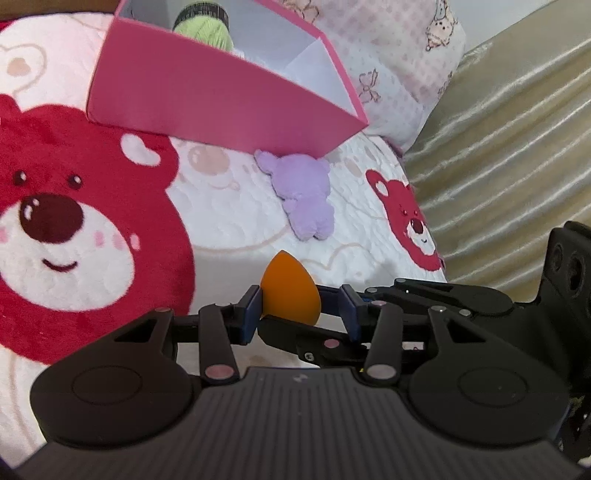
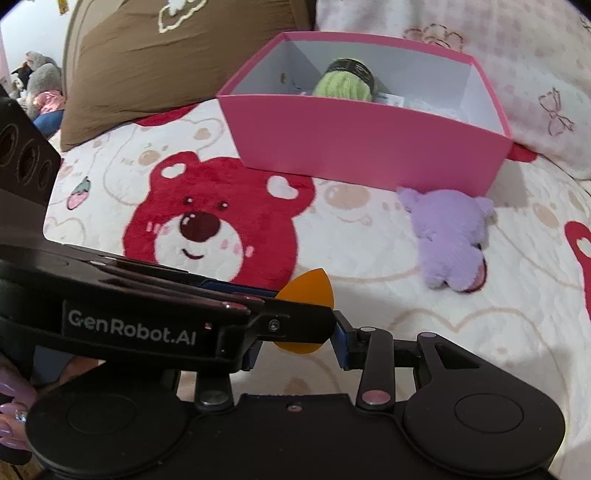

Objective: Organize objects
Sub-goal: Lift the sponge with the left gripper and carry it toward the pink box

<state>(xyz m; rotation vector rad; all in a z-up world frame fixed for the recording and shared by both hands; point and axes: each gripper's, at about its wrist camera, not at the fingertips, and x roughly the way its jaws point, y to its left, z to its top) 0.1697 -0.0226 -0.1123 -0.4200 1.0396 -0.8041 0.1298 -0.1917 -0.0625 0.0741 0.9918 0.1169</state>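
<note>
Both grippers tilt downward over the blanket [image 1: 229,221], crossed at their tips around one orange sponge [image 1: 288,295]. The left gripper [image 1: 299,308] stands narrowly parted, its left blue pad against the sponge; whether the right pad touches is unclear. The right gripper [image 2: 295,343] reaches in from 3 o'clock in the left view; its jaws are nearly closed about the same sponge, and whether its pads press cannot be told. One pink box [image 1: 221,99] sits at 12 o'clock, holding one green yarn ball [image 1: 207,31]. One purple plush [image 1: 303,195] lies on the blanket just before the box's corner. A hand [image 2: 13,413] shows at 8 o'clock in the right view.
</note>
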